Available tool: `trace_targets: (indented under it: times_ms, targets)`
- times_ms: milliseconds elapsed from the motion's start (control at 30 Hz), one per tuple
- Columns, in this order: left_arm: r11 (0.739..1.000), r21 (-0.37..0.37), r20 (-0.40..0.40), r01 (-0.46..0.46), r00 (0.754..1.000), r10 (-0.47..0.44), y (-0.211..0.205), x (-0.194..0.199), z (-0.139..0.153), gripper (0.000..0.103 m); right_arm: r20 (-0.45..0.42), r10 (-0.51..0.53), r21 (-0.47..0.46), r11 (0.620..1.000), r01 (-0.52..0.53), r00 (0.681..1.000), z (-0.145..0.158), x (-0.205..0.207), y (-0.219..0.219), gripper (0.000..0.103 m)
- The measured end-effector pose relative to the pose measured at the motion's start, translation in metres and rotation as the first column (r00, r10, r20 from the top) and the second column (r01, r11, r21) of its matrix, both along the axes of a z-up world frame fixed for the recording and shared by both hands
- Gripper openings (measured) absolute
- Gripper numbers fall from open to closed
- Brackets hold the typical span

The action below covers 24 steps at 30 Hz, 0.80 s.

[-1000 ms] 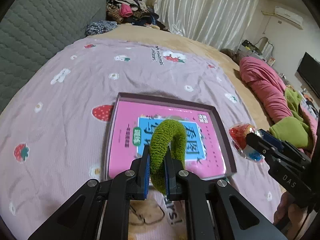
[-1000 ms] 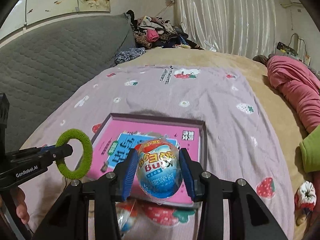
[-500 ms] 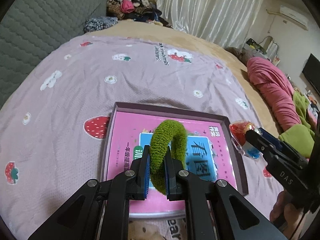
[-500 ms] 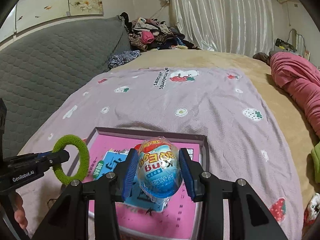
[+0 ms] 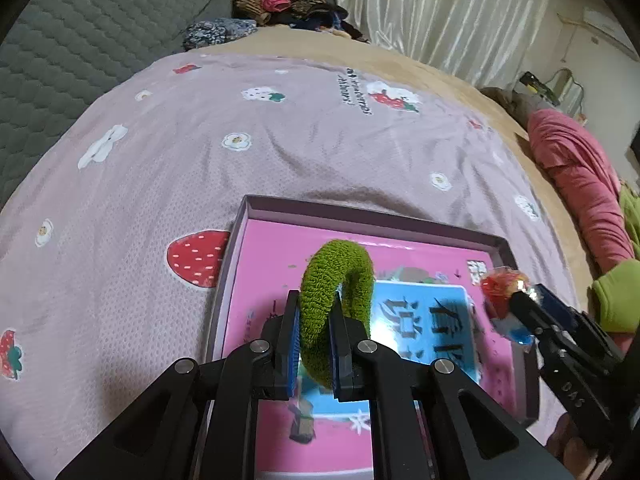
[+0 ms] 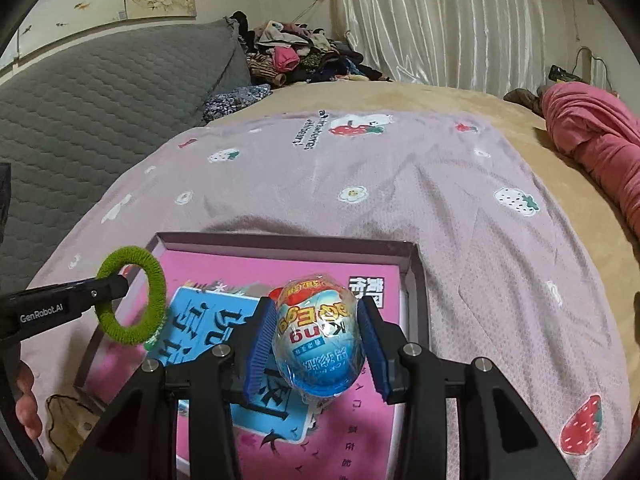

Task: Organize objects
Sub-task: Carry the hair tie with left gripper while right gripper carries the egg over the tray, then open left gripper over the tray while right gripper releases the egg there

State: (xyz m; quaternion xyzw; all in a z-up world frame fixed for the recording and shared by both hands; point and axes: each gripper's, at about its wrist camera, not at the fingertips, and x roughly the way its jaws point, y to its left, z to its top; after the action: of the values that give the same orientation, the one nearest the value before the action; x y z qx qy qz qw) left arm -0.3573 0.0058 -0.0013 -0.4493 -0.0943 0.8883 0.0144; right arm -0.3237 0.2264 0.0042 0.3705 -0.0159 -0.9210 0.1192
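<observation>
My left gripper (image 5: 314, 344) is shut on a fuzzy green hair tie (image 5: 336, 292), which stands up as a ring over the left part of a shallow purple box (image 5: 360, 216). Inside the box lies a pink book with a blue panel (image 5: 264, 272). My right gripper (image 6: 316, 344) is shut on a blue and red wrapped toy egg (image 6: 318, 340), held above the box (image 6: 280, 240) near its right side. In the right wrist view the left gripper (image 6: 116, 286) comes in from the left with the hair tie (image 6: 154, 296). The left wrist view has the right gripper (image 5: 520, 306) and egg (image 5: 500, 286) at the right.
The box lies on a lilac blanket with strawberry prints (image 5: 200, 152) on a bed. A grey quilted headboard (image 6: 100, 104) is at the left, a heap of clothes (image 6: 296, 56) at the back, and pink bedding (image 6: 588, 128) on the right. A person's fingers (image 6: 26, 412) show at lower left.
Both grippers have moved forward and down toward the box, which now looks larger and lower in both views. The hair tie and the egg stay gripped.
</observation>
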Motion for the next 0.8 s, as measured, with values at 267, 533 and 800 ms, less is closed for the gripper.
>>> trace_targets:
  times_ms: [267, 533, 800]
  targets:
    - [0.997, -0.071, 0.057, -0.005, 0.998, 0.009, 0.002, -0.016, -0.019, 0.012, 0.007, -0.027, 0.044, 0.999, 0.027, 1.0, -0.017, -0.011, 0.004, 0.043]
    - [0.992, -0.125, 0.067, -0.008, 0.998, 0.016, 0.008, -0.018, -0.027, 0.014, 0.023, -0.026, 0.045, 0.999, 0.025, 0.999, -0.024, -0.014, 0.011, 0.043]
    - [0.988, -0.155, 0.087, -0.002, 0.996, 0.016, 0.008, -0.018, -0.034, 0.014, 0.028, -0.023, 0.059, 0.998, 0.021, 0.999, -0.028, -0.015, 0.009, 0.044]
